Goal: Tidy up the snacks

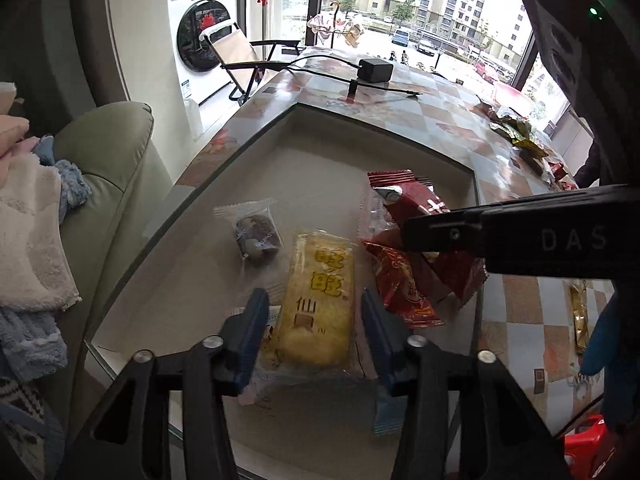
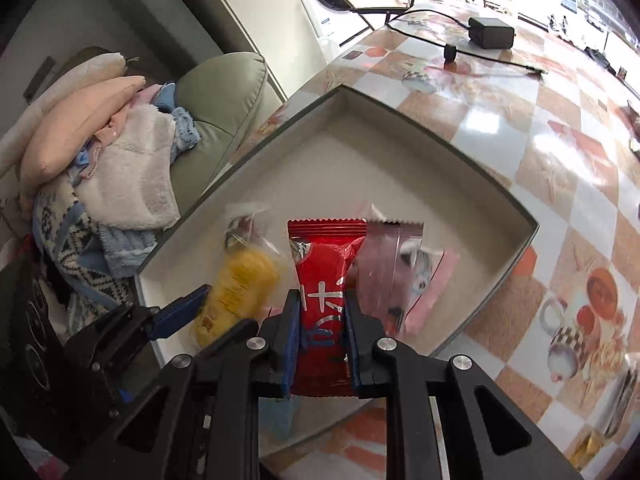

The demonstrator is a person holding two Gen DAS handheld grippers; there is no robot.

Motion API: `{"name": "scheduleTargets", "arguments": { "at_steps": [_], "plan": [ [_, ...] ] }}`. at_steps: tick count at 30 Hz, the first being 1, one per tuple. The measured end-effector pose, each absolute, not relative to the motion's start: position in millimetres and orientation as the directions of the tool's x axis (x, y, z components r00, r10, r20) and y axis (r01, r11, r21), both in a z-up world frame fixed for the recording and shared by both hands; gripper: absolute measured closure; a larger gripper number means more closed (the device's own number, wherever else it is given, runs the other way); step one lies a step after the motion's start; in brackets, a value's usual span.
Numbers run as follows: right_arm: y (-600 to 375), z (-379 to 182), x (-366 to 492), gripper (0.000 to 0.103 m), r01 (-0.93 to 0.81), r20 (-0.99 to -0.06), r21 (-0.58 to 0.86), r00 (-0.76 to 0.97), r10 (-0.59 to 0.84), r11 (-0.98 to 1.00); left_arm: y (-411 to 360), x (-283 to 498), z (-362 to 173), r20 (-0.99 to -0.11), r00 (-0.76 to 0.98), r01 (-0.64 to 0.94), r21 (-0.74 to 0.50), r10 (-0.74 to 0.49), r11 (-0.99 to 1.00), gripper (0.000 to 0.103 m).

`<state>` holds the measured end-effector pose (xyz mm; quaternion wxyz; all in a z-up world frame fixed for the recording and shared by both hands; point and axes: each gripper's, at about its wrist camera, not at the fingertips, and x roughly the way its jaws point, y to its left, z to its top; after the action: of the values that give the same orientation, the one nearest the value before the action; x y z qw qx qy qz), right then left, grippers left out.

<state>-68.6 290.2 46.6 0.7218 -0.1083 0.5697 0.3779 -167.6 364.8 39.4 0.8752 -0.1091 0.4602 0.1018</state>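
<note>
Working from the left of the left wrist view, note the clear-wrapped dark snack [image 1: 256, 232] lying alone on the floor of the shallow grey box [image 1: 384, 128], left of centre. Next, at lower centre, the yellow rice-cracker packet [image 1: 316, 300] lies between the blue pads of the left gripper [image 1: 316, 336]; the jaws stand about half open and the pads appear clear of the wrapper, so treat this packet as released. Lift that gripper straight up so the pads do not drag the film. Further right, the red packets [image 1: 404, 280] form a loose pile, partly hidden by the right gripper's black body. In the right wrist view, the right gripper [image 2: 322, 332] at lower centre is clamped tight on a red snack packet [image 2: 324, 276], which hangs over the near part of the box, between the yellow packet on its left and a pink-edged clear packet [image 2: 404, 272] on its right. Lower this packet onto bare box floor before you part the jaws. Keep it inside the near rim, and avoid striking the left gripper's blue finger [image 2: 180, 314] at lower left.
</note>
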Motion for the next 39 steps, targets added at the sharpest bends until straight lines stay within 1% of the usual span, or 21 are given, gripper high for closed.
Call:
{"name": "scheduleTargets", "arguments": {
  "at_steps": [1,2,4,5,6,9,13,20,25,28,32,33,35,37,38,39],
  "plan": [
    [291,47,-68,0.078,-0.668,-0.909,0.264,0.069,0.411,0.696,365,-168,40,-0.825,0.560,-0.284,-0.098,0.082,0.954,0.032],
    [289,48,-67,0.072,-0.666,-0.911,0.260,0.071,0.407,0.699,365,-169,41,-0.820,0.566,-0.283,-0.099,0.083,0.954,0.031],
    [282,51,-65,0.015,-0.656,-0.911,0.247,0.094,0.402,0.713,362,-171,45,-0.815,0.574,-0.276,-0.101,0.079,0.956,0.027],
    [277,53,-66,0.009,-0.653,-0.906,0.233,0.122,0.404,0.720,359,-171,47,-0.812,0.578,-0.271,-0.099,0.080,0.957,0.026],
    [271,57,-67,0.009,-0.653,-0.901,0.219,0.151,0.408,0.725,356,-172,49,-0.810,0.581,-0.263,-0.093,0.081,0.960,0.025],
    [248,61,-68,0.009,-0.651,-0.902,0.175,0.194,0.385,0.739,346,-170,57,-0.805,0.587,-0.242,-0.080,0.080,0.967,0.024],
    [198,55,-63,0.009,-0.600,-0.918,0.109,0.245,0.312,0.792,325,-168,68,-0.794,0.605,-0.200,-0.081,0.058,0.977,0.024],
    [81,49,-36,0.009,-0.386,-0.925,0.075,0.318,0.208,0.920,273,-162,74,-0.799,0.601,-0.085,-0.056,0.007,0.995,0.023],
    [26,42,-13,0.009,-0.246,-0.930,0.087,0.327,0.167,0.965,244,-156,70,-0.816,0.579,-0.029,-0.036,-0.013,0.999,0.022],
    [20,31,-5,0.009,-0.232,-0.939,0.075,0.310,0.147,0.970,230,-153,67,-0.828,0.561,-0.002,-0.028,-0.022,1.000,0.022],
    [24,15,1,0.009,-0.263,-0.949,0.066,0.281,0.142,0.963,211,-152,62,-0.843,0.536,0.041,-0.012,-0.032,0.999,0.022],
    [25,11,2,0.012,-0.274,-0.951,0.065,0.274,0.142,0.960,206,-151,61,-0.846,0.531,0.052,-0.012,-0.038,0.999,0.022],
    [30,9,-1,0.023,-0.305,-0.949,0.018,0.295,0.112,0.952,191,-149,59,-0.852,0.521,0.086,-0.017,-0.060,0.996,0.022],
    [31,11,-7,0.047,-0.330,-0.942,-0.035,0.327,0.080,0.943,175,-146,57,-0.856,0.510,0.119,-0.024,-0.082,0.993,0.022],
    [27,12,-8,0.053,-0.336,-0.939,-0.030,0.332,0.088,0.941,166,-144,56,-0.858,0.504,0.138,-0.029,-0.096,0.990,0.022],
    [22,13,-8,0.068,-0.331,-0.938,-0.029,0.335,0.089,0.943,157,-142,55,-0.860,0.499,0.155,-0.036,-0.109,0.987,0.022]
  ]
}}
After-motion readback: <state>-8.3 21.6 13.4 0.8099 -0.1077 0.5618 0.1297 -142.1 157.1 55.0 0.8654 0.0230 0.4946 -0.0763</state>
